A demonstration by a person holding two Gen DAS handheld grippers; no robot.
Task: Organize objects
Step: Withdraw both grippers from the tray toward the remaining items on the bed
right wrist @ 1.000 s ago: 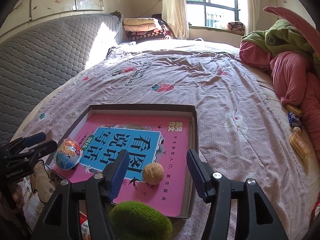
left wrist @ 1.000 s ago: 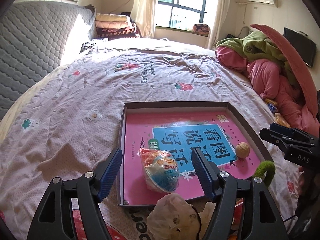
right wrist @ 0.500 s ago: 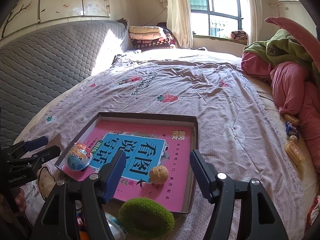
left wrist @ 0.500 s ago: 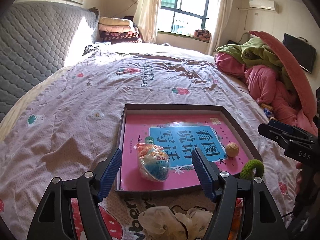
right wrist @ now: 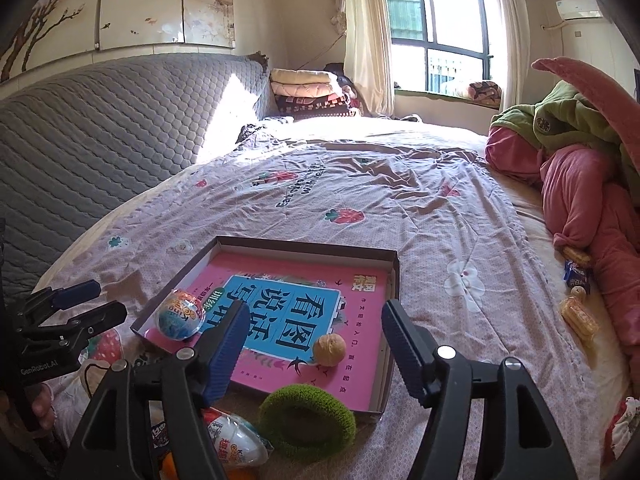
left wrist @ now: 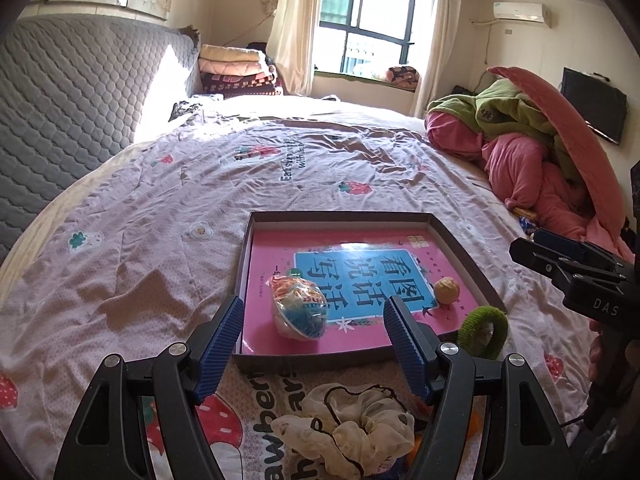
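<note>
Tray (left wrist: 464, 256) lies on bed (left wrist: 160, 240); book (left wrist: 360, 272) inside it. On book: toy egg (left wrist: 298, 306) left, walnut (left wrist: 446, 290) right. Ring (left wrist: 482, 326) at tray's near right corner; scrunchie (left wrist: 352, 428) before tray.

A shallow box (left wrist: 460, 248) holds a pink book (left wrist: 280, 256). On it lie a wrapped egg toy (left wrist: 298, 306) and, at its 3 o'clock, probably a walnut (left wrist: 446, 289).

Counts on the bed, lower half of both frames

One shallow box (right wrist: 394, 276) holding one pink book (right wrist: 360, 316), one walnut (right wrist: 329, 349) and one wrapped toy egg (right wrist: 179, 314); a second toy egg (right wrist: 234, 442), one green scrunchie (right wrist: 307, 420) and one cream scrunchie (left wrist: 352, 426) below it.
</note>
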